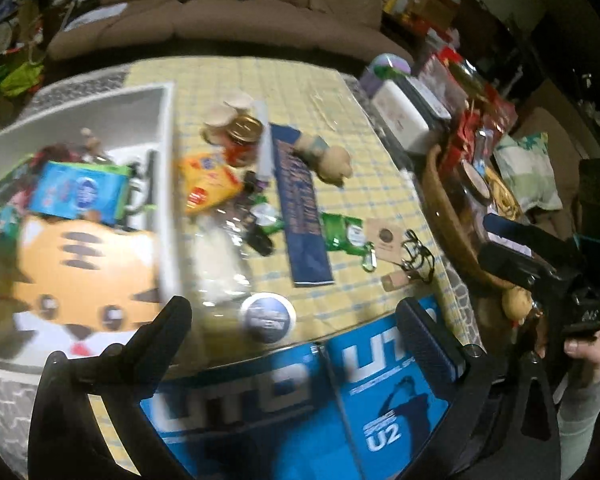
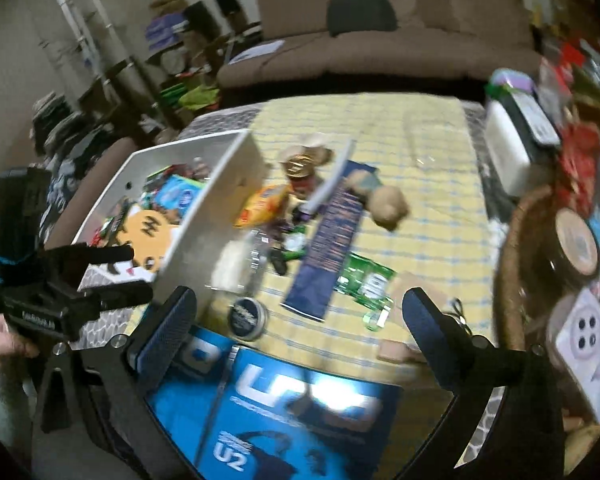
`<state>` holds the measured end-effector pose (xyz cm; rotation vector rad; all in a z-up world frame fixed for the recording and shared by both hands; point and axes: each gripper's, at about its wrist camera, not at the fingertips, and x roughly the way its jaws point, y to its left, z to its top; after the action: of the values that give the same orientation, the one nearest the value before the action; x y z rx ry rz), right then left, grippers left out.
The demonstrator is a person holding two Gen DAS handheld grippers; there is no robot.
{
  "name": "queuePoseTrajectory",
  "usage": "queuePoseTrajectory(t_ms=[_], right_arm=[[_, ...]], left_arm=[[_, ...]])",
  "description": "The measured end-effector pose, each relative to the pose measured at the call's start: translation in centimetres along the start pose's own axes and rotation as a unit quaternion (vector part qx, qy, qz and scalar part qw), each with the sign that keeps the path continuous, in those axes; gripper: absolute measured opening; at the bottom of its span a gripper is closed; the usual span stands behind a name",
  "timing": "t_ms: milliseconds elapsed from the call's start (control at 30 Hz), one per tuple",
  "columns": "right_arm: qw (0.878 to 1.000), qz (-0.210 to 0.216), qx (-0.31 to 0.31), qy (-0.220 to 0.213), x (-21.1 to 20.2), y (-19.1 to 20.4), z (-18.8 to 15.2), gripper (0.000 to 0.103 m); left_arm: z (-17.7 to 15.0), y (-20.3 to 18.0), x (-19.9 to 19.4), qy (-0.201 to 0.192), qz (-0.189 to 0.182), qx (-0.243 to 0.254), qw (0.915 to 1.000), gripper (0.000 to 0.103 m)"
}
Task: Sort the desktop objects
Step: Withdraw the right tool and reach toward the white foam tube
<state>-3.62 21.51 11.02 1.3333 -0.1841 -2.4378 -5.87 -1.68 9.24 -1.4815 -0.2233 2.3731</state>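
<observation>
A white bin [image 1: 168, 128] [image 2: 220, 208] on the left holds a tiger plush [image 1: 84, 280] [image 2: 148, 236], a blue pack [image 1: 80, 192] and other items. Loose things lie on the yellow checked cloth [image 1: 260, 80]: a round blue tin [image 1: 267, 314] [image 2: 247, 316], a long blue box [image 1: 302, 204] [image 2: 328, 240], a yellow bag [image 1: 206, 184], a gold-lid jar [image 1: 242, 136], a green packet [image 1: 342, 232] [image 2: 366, 280], a small doll [image 1: 328, 160] [image 2: 384, 200]. A blue U2 booklet [image 1: 300, 408] [image 2: 280, 412] lies at the near edge. My left gripper [image 1: 296, 320] is open and empty above the tin. My right gripper [image 2: 300, 308] is open and empty.
A wicker basket [image 1: 444, 208] [image 2: 512, 280] full of items stands at the right. A white box [image 1: 400, 120] [image 2: 504, 148] sits at the far right of the table. A brown sofa [image 1: 220, 12] is behind. The other gripper shows at each view's side [image 1: 540, 264] [image 2: 60, 288].
</observation>
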Motion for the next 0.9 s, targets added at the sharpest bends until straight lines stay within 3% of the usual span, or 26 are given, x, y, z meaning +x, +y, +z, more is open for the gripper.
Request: queuePoseTrajectory(t_ms=[200, 467, 767, 900], right_arm=[[0.999, 0.003, 0.048, 0.003, 2.1, -5.0, -1.0, 0.103], [0.999, 0.002, 0.038, -0.004, 4.7, -7.5, -0.7, 0.103], [0.999, -0.037, -0.015, -0.002, 9.0, -8.3, 4.9, 0.103], [0.999, -0.023, -0.027, 0.0, 10.5, -8.0, 7.1, 0.103]], left_arm=[[0.6, -1.2, 3.4, 0.006, -0.002, -0.004, 1.0, 0.103], [3.0, -0.6, 6.1, -0.014, -0.006, -0.02, 0.9997, 0.103], [8.2, 1.8, 5.7, -0.043, 0.014, -0.042, 0.9981, 0.103], [10.4, 3.6, 5.7, -0.044, 0.036, -0.053, 0.997, 0.103]])
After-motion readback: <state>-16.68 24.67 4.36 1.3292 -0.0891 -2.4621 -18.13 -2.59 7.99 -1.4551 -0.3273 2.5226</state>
